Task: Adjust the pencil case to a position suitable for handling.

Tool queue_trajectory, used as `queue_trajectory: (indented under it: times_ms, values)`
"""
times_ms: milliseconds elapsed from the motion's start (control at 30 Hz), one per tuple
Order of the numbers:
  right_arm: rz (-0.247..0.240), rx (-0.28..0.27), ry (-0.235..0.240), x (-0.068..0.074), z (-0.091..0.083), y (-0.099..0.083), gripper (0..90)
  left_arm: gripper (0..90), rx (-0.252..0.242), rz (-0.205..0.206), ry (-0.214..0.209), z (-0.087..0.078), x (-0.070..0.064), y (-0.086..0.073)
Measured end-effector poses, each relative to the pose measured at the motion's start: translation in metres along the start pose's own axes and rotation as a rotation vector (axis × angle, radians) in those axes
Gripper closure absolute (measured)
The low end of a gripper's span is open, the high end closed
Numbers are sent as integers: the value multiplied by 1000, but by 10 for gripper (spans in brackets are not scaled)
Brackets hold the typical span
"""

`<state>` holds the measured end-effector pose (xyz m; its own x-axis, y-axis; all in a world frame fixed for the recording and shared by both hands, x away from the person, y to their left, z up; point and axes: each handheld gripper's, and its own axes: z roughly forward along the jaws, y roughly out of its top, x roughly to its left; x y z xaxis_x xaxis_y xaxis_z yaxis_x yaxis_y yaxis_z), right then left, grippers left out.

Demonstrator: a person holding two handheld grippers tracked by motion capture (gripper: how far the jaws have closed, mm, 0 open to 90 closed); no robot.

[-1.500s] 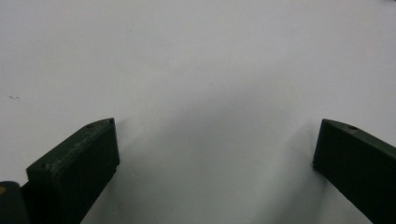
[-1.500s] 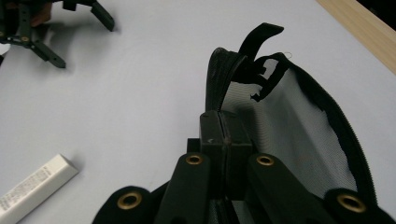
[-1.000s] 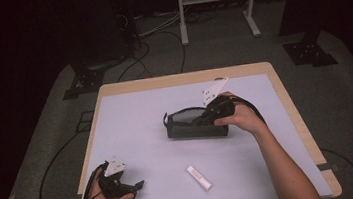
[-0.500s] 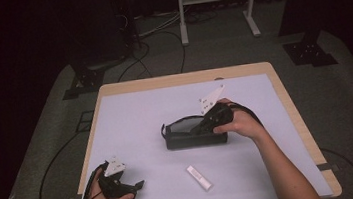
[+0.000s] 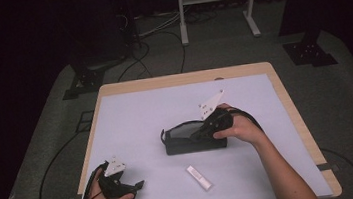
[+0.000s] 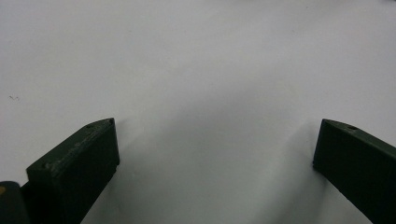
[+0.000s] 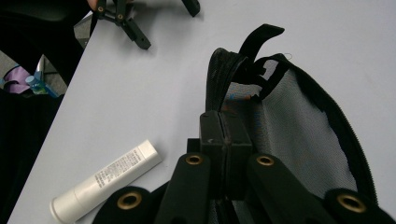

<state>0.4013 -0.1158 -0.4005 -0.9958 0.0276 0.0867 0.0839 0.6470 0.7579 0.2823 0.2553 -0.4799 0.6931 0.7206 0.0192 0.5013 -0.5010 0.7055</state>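
A black mesh pouch [image 5: 184,140] lies near the middle of the white table [image 5: 136,114], its mouth open toward the far side. My right gripper [image 5: 196,135] comes in from the right and is shut on the pouch's zippered rim; in the right gripper view the jaws [image 7: 225,128] pinch the rim beside the mesh wall [image 7: 294,135]. A white tube [image 5: 199,177] lies on the table in front of the pouch, also seen as the white tube [image 7: 107,179] at lower left. My left gripper [image 5: 135,187] rests at the front left corner, open, with bare tabletop between its fingers [image 6: 77,161].
The table's wooden edge [image 5: 297,116] runs close to the right forearm. On the floor beyond the table are cables [image 5: 148,47], a white metal stand [image 5: 214,4] and black stand bases [image 5: 84,82]. The other gripper [image 7: 123,16] shows far off in the right gripper view.
My right gripper has drawn the pouch a little toward the table's front edge while staying shut on its rim. The left gripper and the white tube have not moved.
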Motion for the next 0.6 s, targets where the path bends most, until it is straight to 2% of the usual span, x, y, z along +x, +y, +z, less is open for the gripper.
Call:
queue_trajectory:
  times_ms: [600]
  values:
    - [16, 5, -5, 18, 9, -12, 881, 0, -3, -5, 0, 0, 0, 0]
